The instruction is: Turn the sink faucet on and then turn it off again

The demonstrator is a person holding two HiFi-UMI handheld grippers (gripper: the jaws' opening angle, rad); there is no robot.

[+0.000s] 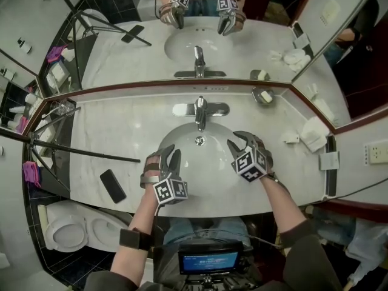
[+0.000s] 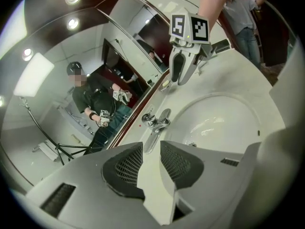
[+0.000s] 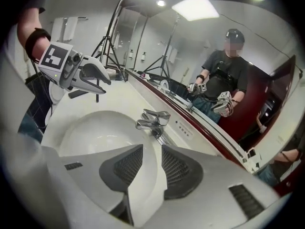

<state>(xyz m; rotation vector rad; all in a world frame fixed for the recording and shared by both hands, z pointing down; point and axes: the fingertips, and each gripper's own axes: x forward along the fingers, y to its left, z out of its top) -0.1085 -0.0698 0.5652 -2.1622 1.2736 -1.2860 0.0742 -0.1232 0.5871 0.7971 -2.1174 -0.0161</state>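
Fingers of the left gripper (image 2: 151,151) stand apart with only bare white desk showing through the gap, so they are released and hold nothing. The right gripper (image 3: 152,161) is released too, its fingers parted and empty.

Both grippers hover over the near half of the sink (image 1: 200,168), the left one (image 1: 171,156) on its own side and the right one (image 1: 237,143) opposite, well apart from each other. Neither touches anything.

Ahead of both, at the far rim of the sink against the mirror (image 1: 200,47), stands the faucet (image 1: 201,111). Its lever and spout run from the mirror out toward the fingers, while its base plate lies crosswise. From the left gripper view the faucet (image 2: 157,123) sits just beyond the gap and slightly left of it. From the right gripper view it (image 3: 153,118) lies almost straight along the gap. The right fingers look a little nearer and better lined up, so they seem the likelier to reach the lever, though the margin is small.

No water shows, so the faucet is probably not yet on.

Left of the left fingers, a phone (image 1: 113,185) lies on the desk (image 1: 121,138), out of the way.
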